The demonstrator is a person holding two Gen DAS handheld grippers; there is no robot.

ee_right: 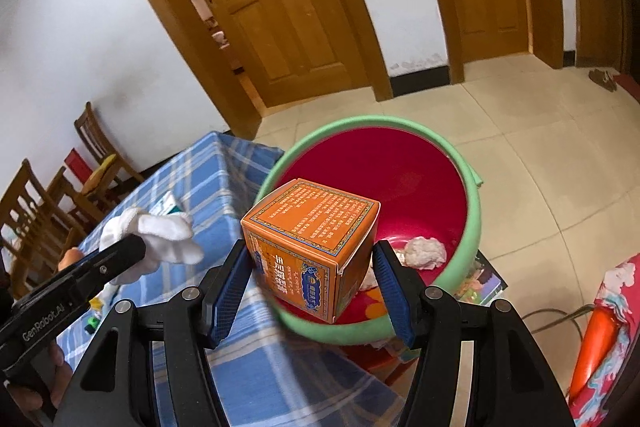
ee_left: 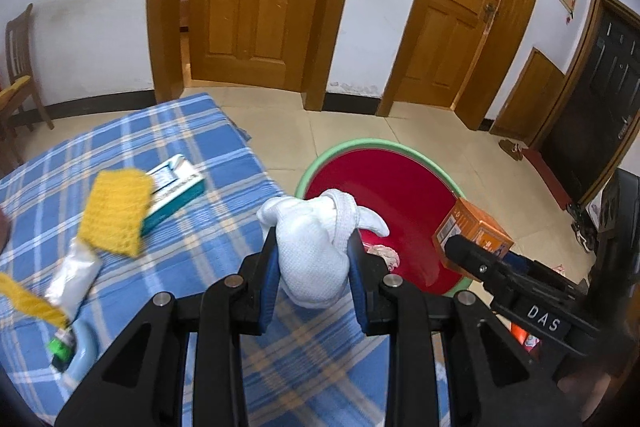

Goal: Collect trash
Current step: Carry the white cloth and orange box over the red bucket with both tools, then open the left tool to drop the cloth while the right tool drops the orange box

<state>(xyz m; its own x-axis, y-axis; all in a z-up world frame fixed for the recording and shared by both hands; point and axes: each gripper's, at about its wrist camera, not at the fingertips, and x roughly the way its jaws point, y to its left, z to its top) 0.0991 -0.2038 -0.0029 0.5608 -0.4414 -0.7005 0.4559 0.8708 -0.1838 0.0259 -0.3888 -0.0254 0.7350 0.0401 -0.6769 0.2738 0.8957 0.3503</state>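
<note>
Left tongs (ee_left: 314, 247): clamped on a white knotted cloth (ee_left: 316, 247), which is pinched between the two blue pads at the near edge of the bench.
Right tongs (ee_right: 312, 279): an orange box (ee_right: 316, 247) sits tilted between the blue pads; the left pad is seen against its side, while contact at the right pad cannot be told.
Orange box: held over the near rim of the basin, one corner pointing down.
Basin (ee_right: 472, 203): red inside with a green rim, set just beside the bench; a crumpled pale wad (ee_right: 426, 253) is seen lying on its bottom.
Bench (ee_left: 208, 227): covered in blue plaid cloth; a yellow sponge (ee_left: 116, 211) is propped over a teal-and-white carton (ee_left: 180, 187), with a silver tube (ee_left: 72, 275) touching the sponge's lower edge.
</note>
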